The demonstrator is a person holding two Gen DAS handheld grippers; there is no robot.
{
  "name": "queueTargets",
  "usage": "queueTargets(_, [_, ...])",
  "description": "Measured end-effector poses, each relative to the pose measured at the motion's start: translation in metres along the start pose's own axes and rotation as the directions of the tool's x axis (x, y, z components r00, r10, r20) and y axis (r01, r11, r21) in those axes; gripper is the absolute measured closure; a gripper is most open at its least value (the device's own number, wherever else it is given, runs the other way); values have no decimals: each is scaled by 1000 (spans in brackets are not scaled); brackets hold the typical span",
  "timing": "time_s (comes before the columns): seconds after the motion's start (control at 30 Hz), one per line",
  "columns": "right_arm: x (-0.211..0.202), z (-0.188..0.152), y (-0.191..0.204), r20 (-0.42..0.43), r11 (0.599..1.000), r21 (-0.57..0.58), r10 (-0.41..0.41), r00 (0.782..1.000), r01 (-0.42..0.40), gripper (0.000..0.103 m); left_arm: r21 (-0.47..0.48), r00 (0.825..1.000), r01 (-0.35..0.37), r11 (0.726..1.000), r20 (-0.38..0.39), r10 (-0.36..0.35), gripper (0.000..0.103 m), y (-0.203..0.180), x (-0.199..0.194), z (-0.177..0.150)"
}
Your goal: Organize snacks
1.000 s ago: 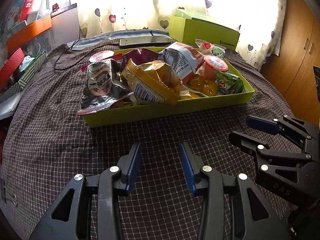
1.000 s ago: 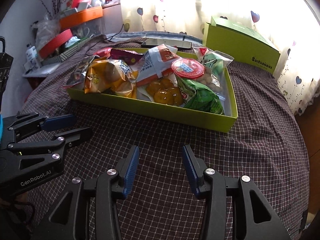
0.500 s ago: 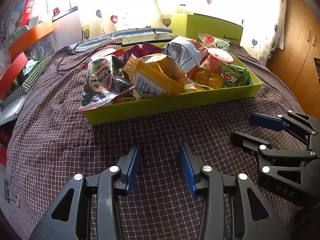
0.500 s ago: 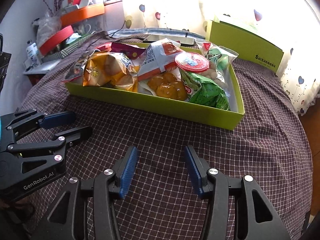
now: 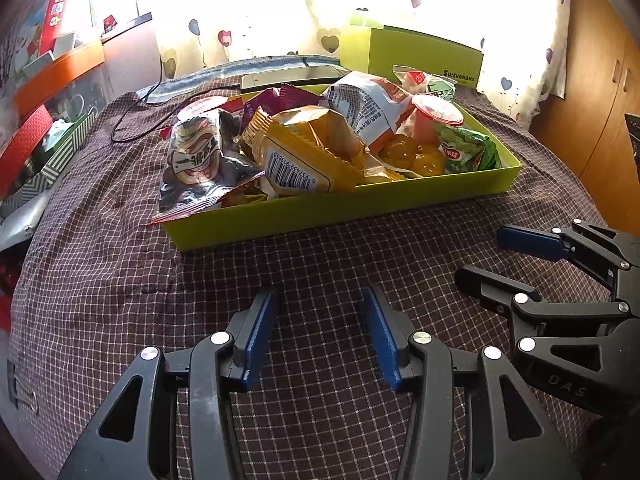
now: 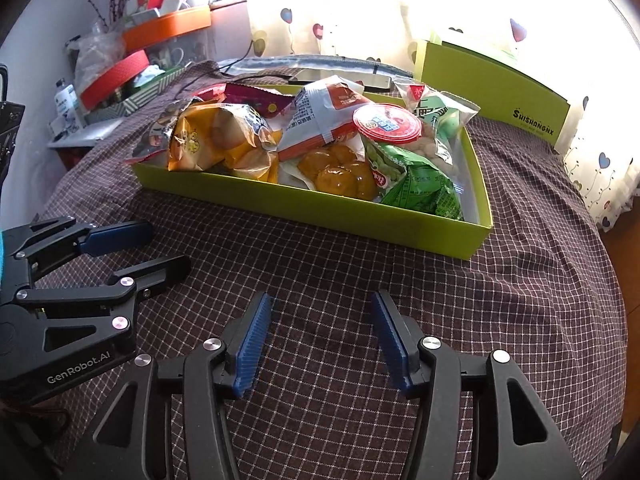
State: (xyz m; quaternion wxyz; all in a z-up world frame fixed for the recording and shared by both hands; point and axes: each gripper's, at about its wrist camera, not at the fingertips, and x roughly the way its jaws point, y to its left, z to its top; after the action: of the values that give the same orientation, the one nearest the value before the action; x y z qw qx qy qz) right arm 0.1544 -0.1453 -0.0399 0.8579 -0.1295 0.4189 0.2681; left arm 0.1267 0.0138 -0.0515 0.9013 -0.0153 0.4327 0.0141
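A shallow lime-green box (image 5: 340,210) (image 6: 312,210) sits on the checked cloth, piled with snacks: a yellow bag (image 5: 308,152) (image 6: 216,140), a dark bag with a cartoon face (image 5: 196,160), a white and orange packet (image 5: 368,100) (image 6: 324,120), a red-lidded cup (image 5: 436,116) (image 6: 386,124), a green packet (image 5: 468,152) (image 6: 416,184). My left gripper (image 5: 320,300) (image 6: 160,248) hovers over the cloth in front of the box, its jaws opening with nothing between them. My right gripper (image 6: 322,304) (image 5: 492,256) hangs beside it, jaws also opening and empty.
The box lid (image 6: 492,92) stands upright behind the box near the heart-print curtain (image 6: 360,12). A phone (image 5: 292,78) and a black cable (image 5: 132,120) lie behind the box. Cluttered shelves with an orange bin (image 6: 168,28) stand at the left, a wooden cabinet (image 5: 600,100) at the right.
Both grippers' jaws have spread wider. The box sits slightly higher in both views than a second ago.
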Motion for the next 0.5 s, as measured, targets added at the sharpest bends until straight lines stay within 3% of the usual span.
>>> queueTargets(0.5, [0, 0, 0, 0, 1000, 1, 0, 1000, 0, 49, 4, 1000, -1, 1000, 0, 1, 54, 0, 0, -1])
